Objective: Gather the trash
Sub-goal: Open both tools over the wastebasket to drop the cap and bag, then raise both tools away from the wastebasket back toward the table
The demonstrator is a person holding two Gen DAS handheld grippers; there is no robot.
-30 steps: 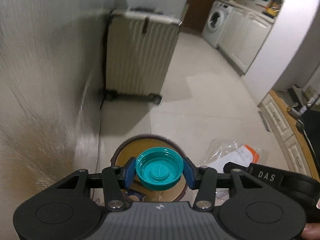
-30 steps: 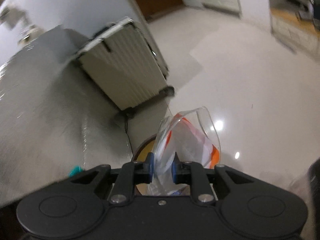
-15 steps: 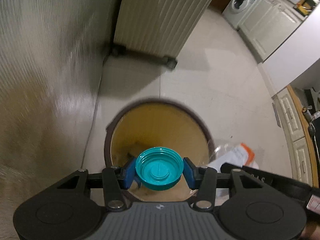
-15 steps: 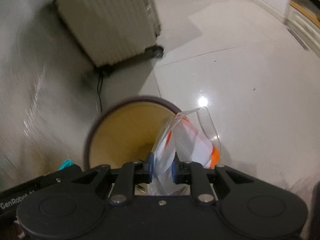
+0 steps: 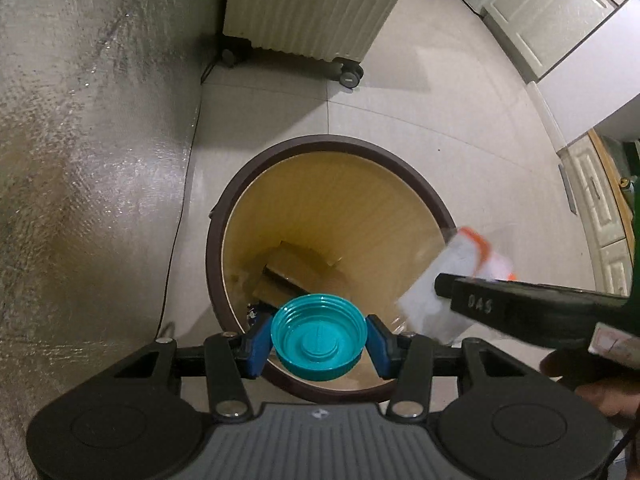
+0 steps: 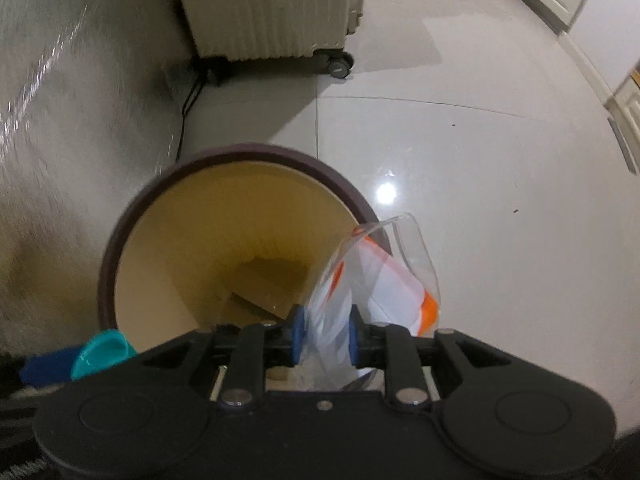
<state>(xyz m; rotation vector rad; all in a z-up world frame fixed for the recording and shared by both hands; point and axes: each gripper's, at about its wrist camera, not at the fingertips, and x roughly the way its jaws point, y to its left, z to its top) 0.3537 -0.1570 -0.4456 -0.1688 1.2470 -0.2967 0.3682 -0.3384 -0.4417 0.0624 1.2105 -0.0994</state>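
A teal plastic cap (image 5: pixel 320 336) sits between the blue pads of my left gripper (image 5: pixel 319 340), which is shut on it over the near edge of a round bin with a brown rim (image 5: pixel 332 145) and a yellow inside. My right gripper (image 6: pixel 326 332) holds a clear, white and orange plastic wrapper (image 6: pixel 384 280) over the right side of the bin rim (image 6: pixel 256 150). Its jaws are opening, with the wrapper still between the pads. In the left wrist view the wrapper (image 5: pixel 452 276) hangs at the bin's right rim. The cap (image 6: pixel 104 350) also shows at the lower left of the right wrist view.
Cardboard pieces (image 5: pixel 292 268) lie at the bottom of the bin. A ribbed beige suitcase on wheels (image 5: pixel 316 8) stands behind it against the textured wall (image 5: pixel 80 160). A black cable (image 5: pixel 176 216) runs down the wall's foot. White cabinets (image 5: pixel 540 20) line the far right.
Both grippers have come down and tipped over the bin, which now fills the middle of both views. The right jaws stand slightly wider around the wrapper.
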